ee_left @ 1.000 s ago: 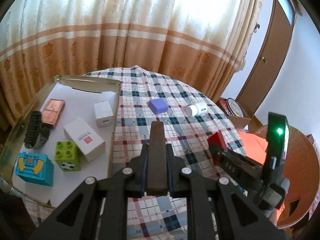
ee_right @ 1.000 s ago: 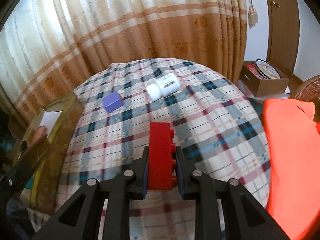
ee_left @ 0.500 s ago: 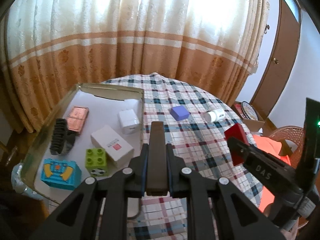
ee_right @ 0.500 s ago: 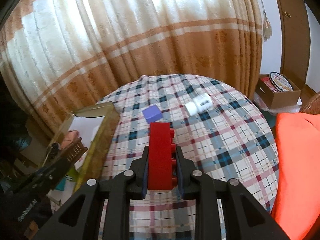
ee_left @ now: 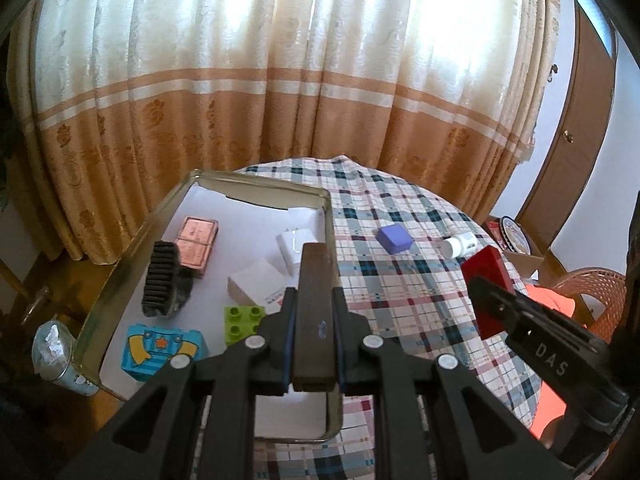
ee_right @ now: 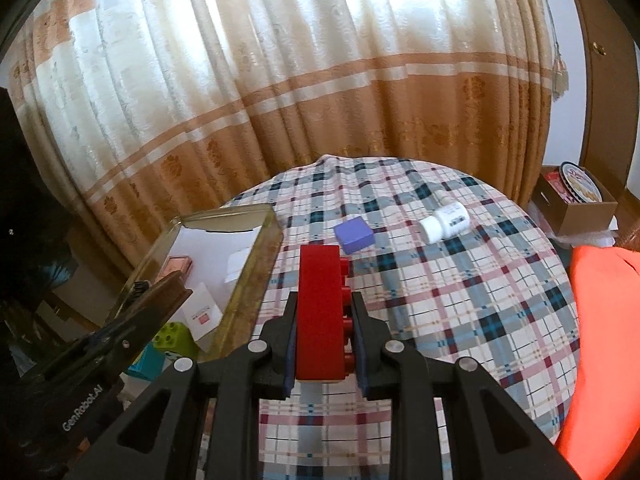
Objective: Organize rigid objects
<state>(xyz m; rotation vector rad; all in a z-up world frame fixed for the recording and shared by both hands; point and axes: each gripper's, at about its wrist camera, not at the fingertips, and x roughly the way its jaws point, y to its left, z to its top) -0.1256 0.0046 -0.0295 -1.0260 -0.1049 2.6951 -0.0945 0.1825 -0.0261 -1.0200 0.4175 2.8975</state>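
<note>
Curtains in cream and tan hang behind a round table [ee_left: 400, 288] under a plaid cloth, with a gold-rimmed tray [ee_left: 256, 188] sitting at its left side. From the left wrist view, the left gripper [ee_left: 314, 300] is clamped on a dark brown block [ee_left: 316, 304] held up over the tray's near right corner; below it lie a copper tin [ee_left: 197, 240], a black brush [ee_left: 160, 280], a white charger [ee_left: 295, 246], a white box [ee_left: 256, 284], a green brick [ee_left: 244, 322] and a blue toy block [ee_left: 164, 350]. A purple cube [ee_left: 394, 239] and a white bottle [ee_left: 460, 245] are out on the cloth. From the right wrist view, the right gripper [ee_right: 322, 320] is closed on a red brick [ee_right: 322, 312], studs facing right, hanging over the cloth just beside the tray's gilt wall [ee_right: 248, 272]. Both loads seem bound for the same crowded end, so the two tools could knock together, or a block set down blind could land on the green brick and tip. How much bare floor is left under the brown block I cannot quite make out. A low pass could also catch the rim and jolt the red brick loose.
</note>
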